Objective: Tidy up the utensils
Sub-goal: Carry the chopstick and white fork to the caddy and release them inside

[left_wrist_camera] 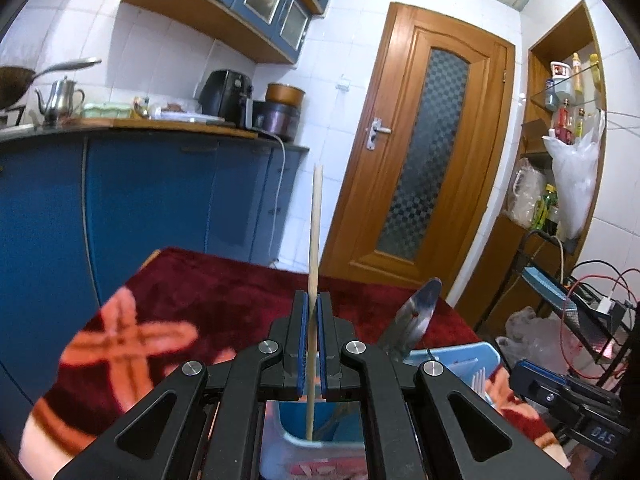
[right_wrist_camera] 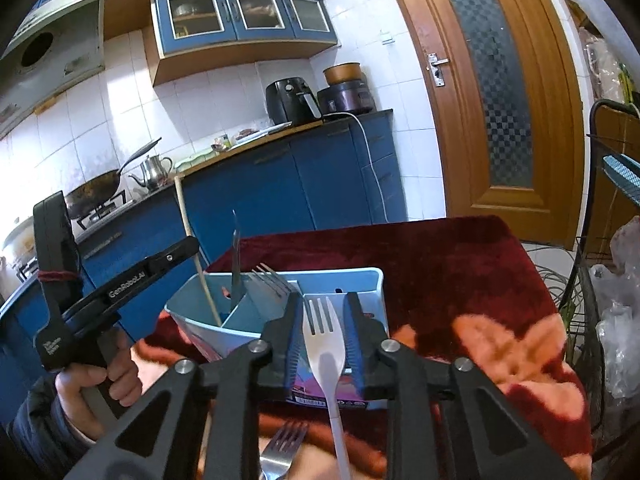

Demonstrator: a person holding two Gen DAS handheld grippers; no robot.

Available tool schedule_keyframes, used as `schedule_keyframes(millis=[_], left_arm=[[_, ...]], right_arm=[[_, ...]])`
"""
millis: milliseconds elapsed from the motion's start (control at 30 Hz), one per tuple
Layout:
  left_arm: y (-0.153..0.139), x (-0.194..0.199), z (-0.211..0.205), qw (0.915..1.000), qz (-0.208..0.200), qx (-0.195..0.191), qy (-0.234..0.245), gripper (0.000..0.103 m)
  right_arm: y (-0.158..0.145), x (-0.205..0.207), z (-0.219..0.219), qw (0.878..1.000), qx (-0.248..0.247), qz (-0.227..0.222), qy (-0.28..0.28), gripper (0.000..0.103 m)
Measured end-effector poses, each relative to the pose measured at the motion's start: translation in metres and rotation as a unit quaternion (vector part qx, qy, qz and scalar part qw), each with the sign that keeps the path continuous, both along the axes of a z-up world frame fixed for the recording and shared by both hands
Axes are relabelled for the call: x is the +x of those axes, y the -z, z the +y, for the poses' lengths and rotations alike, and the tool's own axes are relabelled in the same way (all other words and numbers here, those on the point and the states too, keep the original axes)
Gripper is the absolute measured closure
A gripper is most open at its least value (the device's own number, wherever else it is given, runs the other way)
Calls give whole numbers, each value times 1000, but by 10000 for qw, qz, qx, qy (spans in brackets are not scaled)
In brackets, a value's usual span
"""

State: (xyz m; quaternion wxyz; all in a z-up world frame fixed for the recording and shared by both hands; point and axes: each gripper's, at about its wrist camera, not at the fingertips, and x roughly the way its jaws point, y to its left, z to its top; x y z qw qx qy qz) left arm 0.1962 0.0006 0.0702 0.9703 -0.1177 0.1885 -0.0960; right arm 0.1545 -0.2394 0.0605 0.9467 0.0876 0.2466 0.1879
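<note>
The left gripper [left_wrist_camera: 313, 312] is clamped on a thin wooden chopstick [left_wrist_camera: 314, 240] that stands upright in the left end of the light blue plastic holder [right_wrist_camera: 372, 280]. To its right, the right gripper [right_wrist_camera: 323, 312] has its fingers apart around a white plastic fork [right_wrist_camera: 325, 344], in front of the holder.

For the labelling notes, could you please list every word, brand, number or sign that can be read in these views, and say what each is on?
"GenRoboAI": white lettering along the arm of the left gripper, right wrist view.
"DAS": on the black body of the right gripper, left wrist view; possibly cut off.
Small white print on the left gripper's handle: too small to read.
Barcode label on the blue utensil holder: blurred, unreadable.
Bottle labels on the shelf: too small.
</note>
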Motion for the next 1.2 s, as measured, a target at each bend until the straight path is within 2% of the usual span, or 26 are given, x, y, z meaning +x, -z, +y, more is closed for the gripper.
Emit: schedule_keyframes(millis=[200, 367, 533, 733, 767, 800, 867, 1200], left_arm=[[3, -7, -2, 9999, 54, 127, 35, 92], [1, -14, -3, 9997, -55, 247, 21, 77], [-1, -19, -6, 9992, -126, 376, 50, 76], [0, -21, -8, 9987, -117, 482, 97, 76], [0, -21, -8, 9987, -116, 480, 99, 76], [0, -21, -8, 9988, -111, 468, 99, 76], [0, -21, -8, 9989, -99, 449, 81, 76], [3, -19, -6, 9990, -61, 432, -2, 76]], right_arm=[[5, 5, 7, 9998, -150, 103, -107, 75], [5, 14, 9, 9993, -293, 161, -167, 74], [10, 26, 8, 9987, -261, 365, -249, 72], [14, 36, 4, 9976, 16, 539, -425, 72], [15, 36, 3, 9975, 46, 554, -442, 75], [15, 37, 2, 9973, 86, 557, -461, 86], [15, 35, 1, 9979, 107, 470, -437, 96], [-14, 11, -2, 9992, 47, -370, -160, 99]])
